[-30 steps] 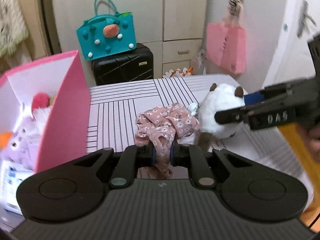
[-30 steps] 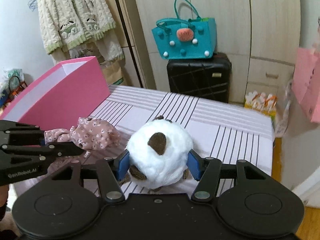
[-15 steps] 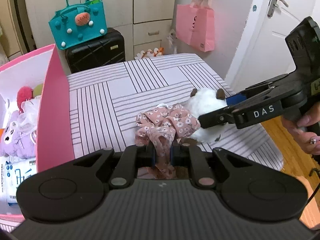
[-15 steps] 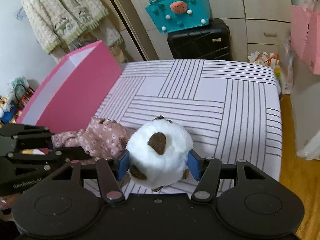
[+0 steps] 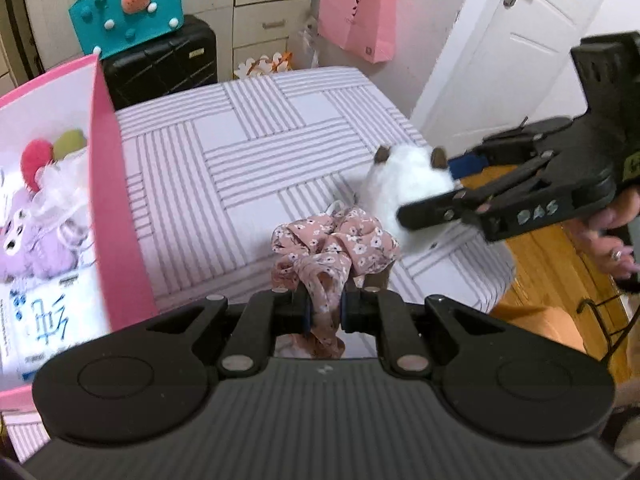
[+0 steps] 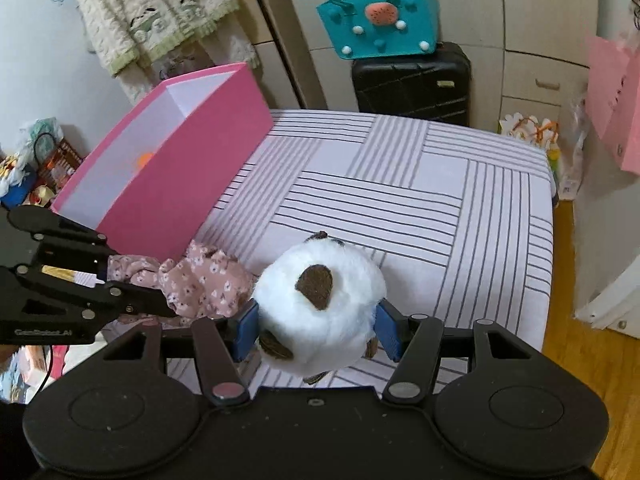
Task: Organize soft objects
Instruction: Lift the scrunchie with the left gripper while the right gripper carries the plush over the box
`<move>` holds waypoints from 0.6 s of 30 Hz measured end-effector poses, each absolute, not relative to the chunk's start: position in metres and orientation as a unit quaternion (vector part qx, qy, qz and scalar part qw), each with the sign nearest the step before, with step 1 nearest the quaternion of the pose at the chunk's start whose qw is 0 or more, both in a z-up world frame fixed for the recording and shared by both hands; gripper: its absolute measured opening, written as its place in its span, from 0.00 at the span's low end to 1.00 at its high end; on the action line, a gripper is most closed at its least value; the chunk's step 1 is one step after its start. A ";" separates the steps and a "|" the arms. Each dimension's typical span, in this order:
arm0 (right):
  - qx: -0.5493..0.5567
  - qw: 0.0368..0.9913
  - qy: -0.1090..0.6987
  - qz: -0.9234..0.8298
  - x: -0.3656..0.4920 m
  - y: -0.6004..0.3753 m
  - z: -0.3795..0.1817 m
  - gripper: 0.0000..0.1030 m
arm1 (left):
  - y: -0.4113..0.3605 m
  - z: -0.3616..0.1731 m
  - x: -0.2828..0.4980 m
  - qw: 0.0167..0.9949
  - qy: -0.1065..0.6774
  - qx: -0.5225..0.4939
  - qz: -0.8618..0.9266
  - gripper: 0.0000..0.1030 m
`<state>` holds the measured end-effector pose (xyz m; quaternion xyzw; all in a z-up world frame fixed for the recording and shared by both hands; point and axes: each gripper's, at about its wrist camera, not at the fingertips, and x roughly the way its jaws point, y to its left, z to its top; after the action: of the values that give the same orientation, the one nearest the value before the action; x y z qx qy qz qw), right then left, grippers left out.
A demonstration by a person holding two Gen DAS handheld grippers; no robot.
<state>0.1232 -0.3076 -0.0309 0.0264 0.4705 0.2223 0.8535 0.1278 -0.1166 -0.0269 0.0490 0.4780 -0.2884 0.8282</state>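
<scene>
**Two soft items held over striped bed, pink box waiting alongside**

Left wrist view: the left gripper [image 5: 324,310] has its jaws pressed together on a dusty-pink floral fabric scrunchie [image 5: 332,250], whose ruffles bunch above the fingers while a loose fold hangs below them; a pinch on one fold is enough for so limp a thing. To the left stands the open pink cardboard box [image 5: 114,200], its near wall edge-on. Inside it lie a lilac plush toy [image 5: 28,240], a red pompom [image 5: 34,160] and a printed white packet [image 5: 44,316], which suggests the box is the collecting place. On the right, the right gripper [image 5: 452,192] comes in from the side, a hand [image 5: 612,232] behind it.

Right wrist view: the right gripper's blue pads [image 6: 247,330] sit half-spread against both flanks of a round white plush toy with brown patches [image 6: 320,304], squeezing its fluffy body. Beyond stretches the grey-striped bed sheet [image 6: 400,184]; whether the toy touches it cannot be told. The box opens to the left, near both loads, probably their destination.
</scene>
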 end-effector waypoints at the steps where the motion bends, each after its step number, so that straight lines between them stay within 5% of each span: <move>1: 0.025 0.853 0.470 0.226 0.121 -0.305 -0.027 0.63 | -0.113 -0.027 0.126 0.828 0.480 0.048 -0.287 0.11; 18: 0.007 0.830 0.464 0.308 0.099 -0.242 0.007 0.63 | -0.026 0.004 0.086 0.831 0.478 0.013 -0.283 0.11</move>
<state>0.0990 -0.2418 0.0066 0.0071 0.4643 0.3083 0.8302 0.0864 -0.0259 0.0038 0.0132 0.4783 -0.2830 0.8313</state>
